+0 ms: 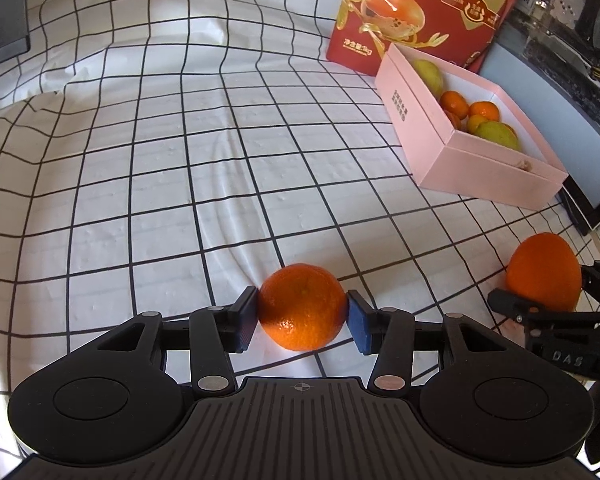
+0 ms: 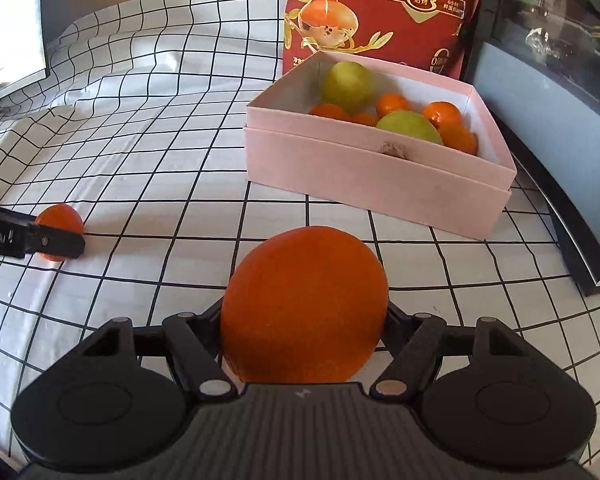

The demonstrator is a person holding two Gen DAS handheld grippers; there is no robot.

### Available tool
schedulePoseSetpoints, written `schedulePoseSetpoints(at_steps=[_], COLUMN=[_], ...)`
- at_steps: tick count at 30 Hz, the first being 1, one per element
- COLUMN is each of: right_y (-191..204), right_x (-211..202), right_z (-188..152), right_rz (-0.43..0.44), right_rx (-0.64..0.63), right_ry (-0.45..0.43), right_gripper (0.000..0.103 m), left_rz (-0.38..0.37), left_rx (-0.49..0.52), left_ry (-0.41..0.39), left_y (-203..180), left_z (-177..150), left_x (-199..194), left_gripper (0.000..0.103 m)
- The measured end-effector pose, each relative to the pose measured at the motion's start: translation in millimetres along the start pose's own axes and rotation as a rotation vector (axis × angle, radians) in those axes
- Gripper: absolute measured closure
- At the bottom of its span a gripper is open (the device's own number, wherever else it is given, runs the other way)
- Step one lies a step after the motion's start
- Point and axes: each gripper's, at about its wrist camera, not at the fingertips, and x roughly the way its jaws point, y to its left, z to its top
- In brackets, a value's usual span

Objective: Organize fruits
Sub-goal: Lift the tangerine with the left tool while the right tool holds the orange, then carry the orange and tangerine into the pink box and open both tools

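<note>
Our left gripper (image 1: 302,318) was closed on a small mandarin (image 1: 302,306), its blue pads (image 1: 358,327) pressed against the fruit's two sides, low over the checked cloth (image 1: 180,184) covering the surface. Our right gripper (image 2: 305,320) gripped a larger orange (image 2: 304,304), which hid its fingertips. Both fruits sat near the surface's front edge, the orange closer to the right side. Toward the far right corner stood the pink box (image 2: 364,176), already holding several mandarins and two green fruits (image 2: 410,127), with a red bag (image 2: 384,12) upright just behind it.
</note>
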Motion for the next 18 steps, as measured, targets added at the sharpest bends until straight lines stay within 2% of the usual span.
schedulePoseSetpoints(at_steps=[6,11,14,16,18], right_y=[3.1,2.0,0.4,-1.0,-2.2], right_x=[1.1,4.6,1.0,-1.6,-1.8], right_z=[0.8,2.5,3.8,5.4,6.1], right_rz=[-0.013,0.001,0.011,0.014,0.02], right_rx=[-0.014,0.016,0.036,0.041,0.038], right_ry=[-0.014,-0.01,-0.025,-0.032,-0.023], right_gripper=[0.028,0.021,0.023,0.029,0.029], left_rz=[-0.003,-0.001,-0.002,-0.001,0.007], left_rx=[0.014,0.035,0.028,0.024,0.028], left_ry=[0.009,0.009,0.002,-0.009,-0.019], left_y=[0.4,-0.5,1.0,1.1,-0.6], left_z=[1.7,0.7,0.3,-1.3,-3.0], left_x=[0.9,1.0,0.3,-0.4,-1.2], left_gripper=[0.052,0.051,0.051,0.052,0.052])
